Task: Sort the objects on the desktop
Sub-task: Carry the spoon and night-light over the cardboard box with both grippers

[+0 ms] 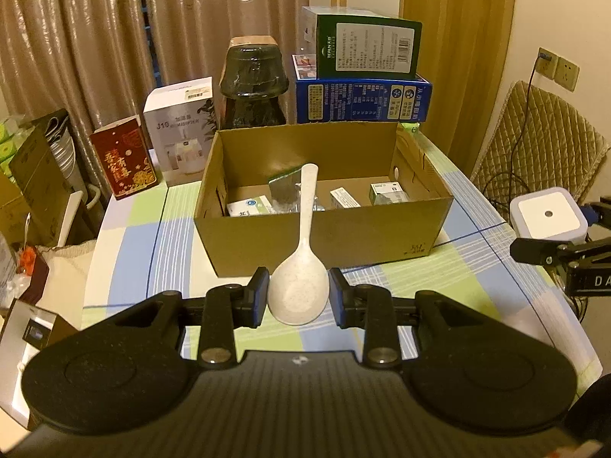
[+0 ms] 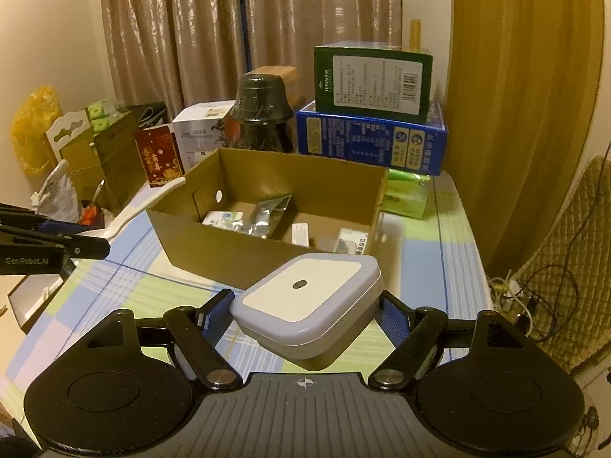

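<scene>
Left wrist view: left gripper clamps the spoon by its bowl before the box; light, stiff, slippery plastic. Right gripper clamps the nightlight, boxy and light.

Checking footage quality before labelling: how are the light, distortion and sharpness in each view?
Left wrist view: dim yellowish indoor light, fisheye bending the table edges, dark corners; the spoon and cardboard box stay sharp. Right wrist view: same warm cast, glare streaks on the curtain; the square lamp is sharp, box print unreadable.
</scene>
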Motion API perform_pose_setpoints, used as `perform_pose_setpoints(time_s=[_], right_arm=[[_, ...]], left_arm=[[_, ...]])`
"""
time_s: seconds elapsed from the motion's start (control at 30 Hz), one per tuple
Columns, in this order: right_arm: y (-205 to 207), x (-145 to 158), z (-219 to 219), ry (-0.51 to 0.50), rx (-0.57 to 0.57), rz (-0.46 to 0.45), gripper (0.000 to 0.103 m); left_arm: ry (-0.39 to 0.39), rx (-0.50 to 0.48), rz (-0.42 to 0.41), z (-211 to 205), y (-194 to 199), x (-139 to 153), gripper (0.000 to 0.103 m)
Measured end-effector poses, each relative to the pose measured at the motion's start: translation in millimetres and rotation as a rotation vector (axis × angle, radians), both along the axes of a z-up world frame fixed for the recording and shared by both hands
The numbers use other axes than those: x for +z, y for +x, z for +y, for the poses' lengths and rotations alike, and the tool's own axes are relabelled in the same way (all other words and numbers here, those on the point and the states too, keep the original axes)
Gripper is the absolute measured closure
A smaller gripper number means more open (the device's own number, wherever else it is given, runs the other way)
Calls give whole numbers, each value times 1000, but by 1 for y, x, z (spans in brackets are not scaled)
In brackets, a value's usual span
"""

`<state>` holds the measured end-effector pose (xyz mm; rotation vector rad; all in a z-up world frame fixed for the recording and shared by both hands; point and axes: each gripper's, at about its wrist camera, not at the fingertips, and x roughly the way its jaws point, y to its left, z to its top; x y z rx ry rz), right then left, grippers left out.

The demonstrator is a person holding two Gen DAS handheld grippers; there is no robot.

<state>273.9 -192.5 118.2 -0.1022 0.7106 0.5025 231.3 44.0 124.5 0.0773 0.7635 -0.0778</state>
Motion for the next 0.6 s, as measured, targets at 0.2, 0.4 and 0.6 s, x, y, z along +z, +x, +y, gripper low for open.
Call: perform_pose_setpoints(time_s=[0.2,0.4,0.6], right_arm=[[28,10,7,0,30,32,27],[63,14,15,0,49,98,27],[100,23,25,0,54,141,27]], left_arm=[[10,-29,36,1,25,0,75],[1,-41,71,7,50,0,75],[31,-69,123,14,83,9,75]])
